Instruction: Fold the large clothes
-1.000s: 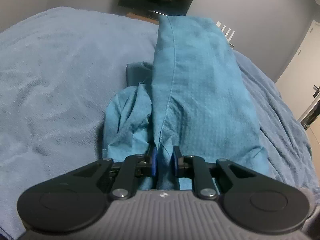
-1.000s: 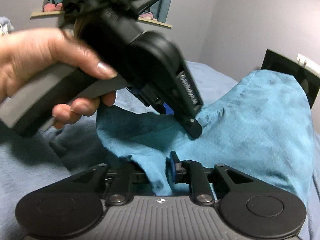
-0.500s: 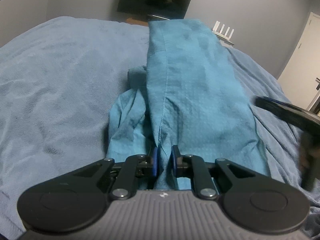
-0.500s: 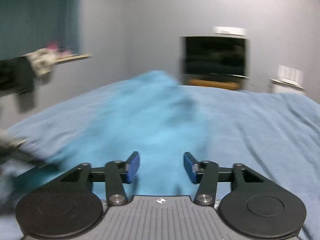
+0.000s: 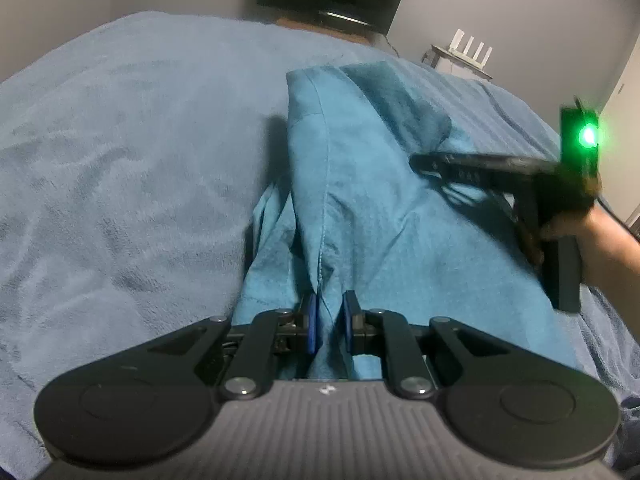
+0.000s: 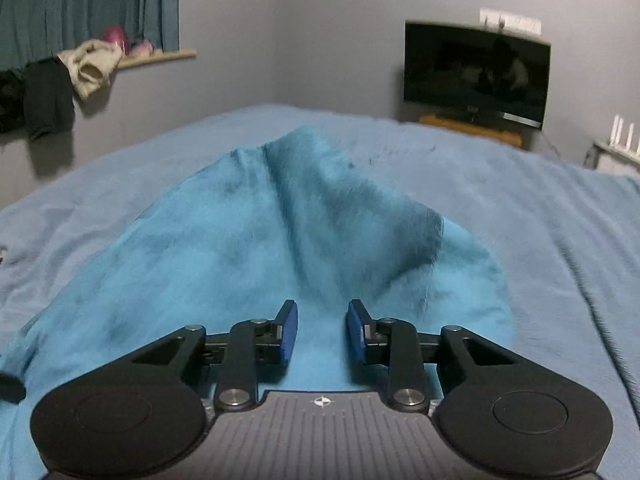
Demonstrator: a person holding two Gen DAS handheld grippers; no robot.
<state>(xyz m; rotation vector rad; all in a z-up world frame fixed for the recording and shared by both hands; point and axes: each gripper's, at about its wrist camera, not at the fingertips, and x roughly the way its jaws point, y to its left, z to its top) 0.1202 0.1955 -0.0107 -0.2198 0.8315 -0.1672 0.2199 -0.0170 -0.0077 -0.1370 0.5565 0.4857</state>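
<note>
While we work over the bed, its blue fleecy blanket fills most of both views and carries the large teal garment, which lies in a long rumpled heap running away from us toward the far edge of the bed. On the grey wall beyond hangs a dark screen, and a white router with upright antennas stands on a small stand to its right; in the right wrist view we also see a teal curtain and a few clothes draped by a window ledge. Our left tool sits at the near end of the garment with its blue pads drawn close together and clamped on a seamed fold of the teal cloth, which rises from between them in a ridge. Our right tool hovers low over the right side of the garment, pointing along it; its pads stand apart and are closing, with teal cloth seen below the gap but nothing pressed between them. From the left wrist view this right tool reaches in from the right above the cloth, blurred, held by our hand, with a green light glowing on its body.
</note>
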